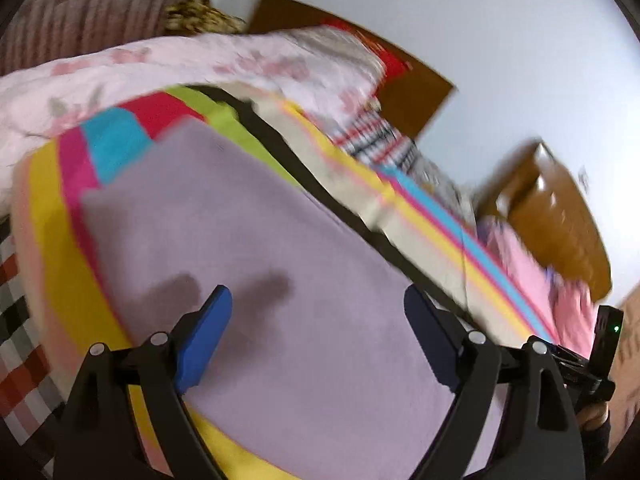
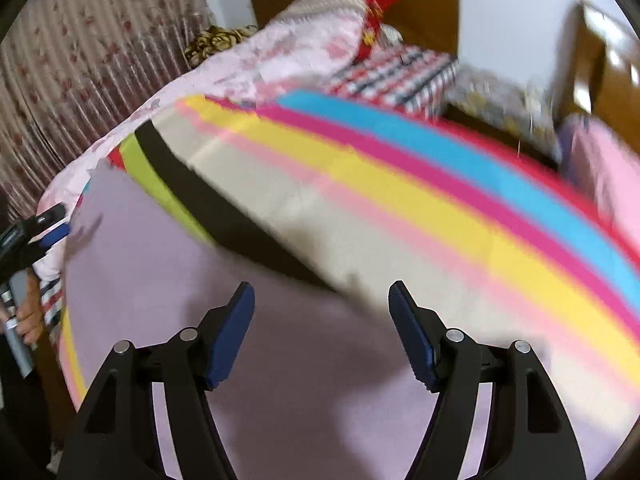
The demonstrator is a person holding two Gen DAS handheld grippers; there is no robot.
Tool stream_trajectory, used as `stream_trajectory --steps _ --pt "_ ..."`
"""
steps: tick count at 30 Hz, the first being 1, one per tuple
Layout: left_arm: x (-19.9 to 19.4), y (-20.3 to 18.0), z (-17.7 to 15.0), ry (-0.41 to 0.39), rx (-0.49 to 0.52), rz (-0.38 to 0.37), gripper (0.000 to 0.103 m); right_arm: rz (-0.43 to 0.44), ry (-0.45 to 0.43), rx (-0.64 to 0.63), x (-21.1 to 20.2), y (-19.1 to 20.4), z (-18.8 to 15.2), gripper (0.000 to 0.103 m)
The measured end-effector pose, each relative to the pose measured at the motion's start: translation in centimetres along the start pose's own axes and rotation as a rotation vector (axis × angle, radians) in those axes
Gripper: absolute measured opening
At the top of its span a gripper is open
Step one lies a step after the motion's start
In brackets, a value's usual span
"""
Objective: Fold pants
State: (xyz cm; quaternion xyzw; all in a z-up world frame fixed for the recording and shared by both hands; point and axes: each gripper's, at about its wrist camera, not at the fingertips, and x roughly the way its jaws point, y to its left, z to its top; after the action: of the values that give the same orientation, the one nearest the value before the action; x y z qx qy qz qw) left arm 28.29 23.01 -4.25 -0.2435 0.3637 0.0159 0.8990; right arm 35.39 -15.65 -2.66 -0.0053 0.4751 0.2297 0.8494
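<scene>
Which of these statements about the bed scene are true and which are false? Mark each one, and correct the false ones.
1. The lilac pants lie on a striped, many-coloured sheet. True.
2. The left tongs are clamped on the pants. False: the fingers stand apart above the cloth with nothing between them.
3. The right tongs are open. True.
4. A black band runs beside the pants. True.
5. The wall behind the bed is dark green. False: it is pale, nearly white.
6. The headboard is white metal. False: it is brown wood.
</scene>
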Motion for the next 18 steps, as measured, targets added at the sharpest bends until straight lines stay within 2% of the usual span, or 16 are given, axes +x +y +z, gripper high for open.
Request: stream_trajectory --steps 2,5,8,10,11,14,16,18 --pt "0.9 -1.5 -1.7 0.044 0.019 0.005 0.089 0.015 0.02 0.023 0.0 -1.1 -2.0 0.066" --pt "0.9 -2.8 -3.8 0.069 0.032 -0.005 0.089 0.041 0.004 -0.02 -0.9 -0.5 -3.2 0.065" --pt "1.1 -5.7 -4.8 0.079 0.146 0.007 0.09 0.052 -0.029 -0.139 -1.5 2.0 -2.8 0.062" --pt "1.6 -7.3 -5.4 0.082 0.215 0.041 0.091 0.066 -0.032 -0.196 -1.1 2.9 -1.4 0.05" --pt "1.9 -7.9 -5.6 0.091 0.231 0.056 0.091 0.085 -0.028 -0.214 -0.6 3.0 -0.4 0.047" --pt "2.6 -8.3 -6.0 0.113 0.22 0.058 0.092 0.108 0.038 -0.256 1.5 2.3 1.4 0.041" --pt "3.3 -8.3 -6.5 0.129 0.226 0.08 0.092 0.121 0.081 -0.296 2.6 2.1 1.7 0.03" --pt "4.0 -8.1 -6.9 0.141 0.247 0.105 0.093 0.129 0.117 -0.348 3.6 2.1 1.2 0.024"
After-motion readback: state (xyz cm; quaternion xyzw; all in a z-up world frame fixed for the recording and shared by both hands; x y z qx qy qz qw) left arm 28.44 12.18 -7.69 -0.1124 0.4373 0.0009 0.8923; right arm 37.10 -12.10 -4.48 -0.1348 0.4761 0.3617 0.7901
